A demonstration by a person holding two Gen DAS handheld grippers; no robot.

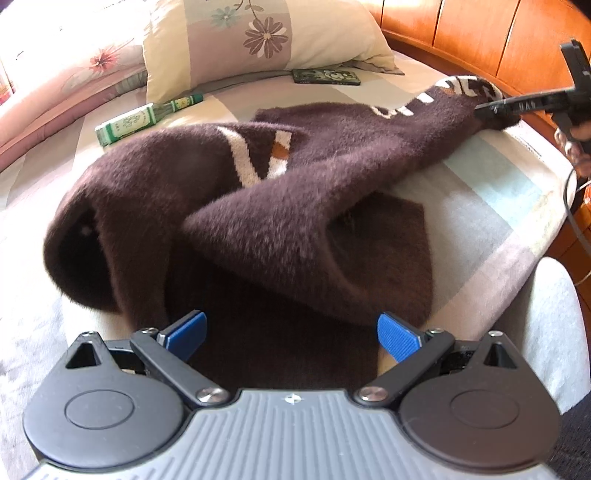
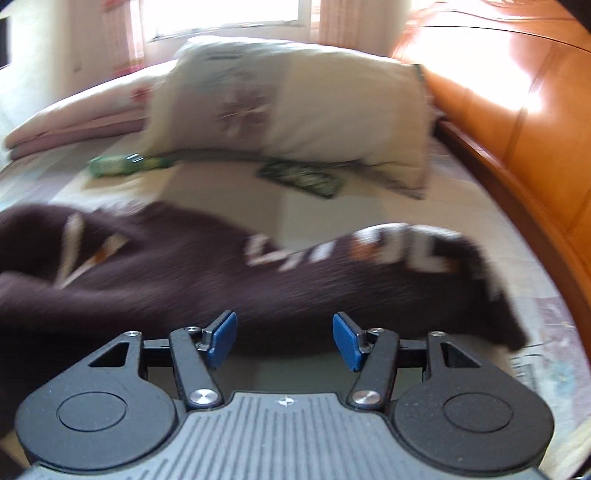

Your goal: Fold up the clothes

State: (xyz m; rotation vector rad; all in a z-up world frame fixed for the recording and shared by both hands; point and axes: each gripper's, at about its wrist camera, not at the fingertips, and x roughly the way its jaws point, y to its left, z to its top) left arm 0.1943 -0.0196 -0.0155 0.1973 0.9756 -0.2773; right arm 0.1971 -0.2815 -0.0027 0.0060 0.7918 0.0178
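The bed (image 1: 517, 192) with its patchwork sheet fills both views. Across the middle of the frame lies the dark brown fuzzy sweater (image 1: 258, 206), bunched and half turned over, white lettering showing. A floral pillow (image 1: 258, 37) sits at upper centre, a green bottle (image 1: 147, 118) at upper left. The left gripper (image 1: 291, 332) is spread wide, empty, over the sweater's near edge. The right gripper (image 2: 284, 339) is likewise open, holding nothing.

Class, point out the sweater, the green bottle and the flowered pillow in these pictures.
sweater (image 1: 258, 229): left wrist view, on the brown raised fold.
green bottle (image 1: 136, 122): left wrist view, on its labelled body.
flowered pillow (image 1: 258, 33): left wrist view, on the purple flower print.
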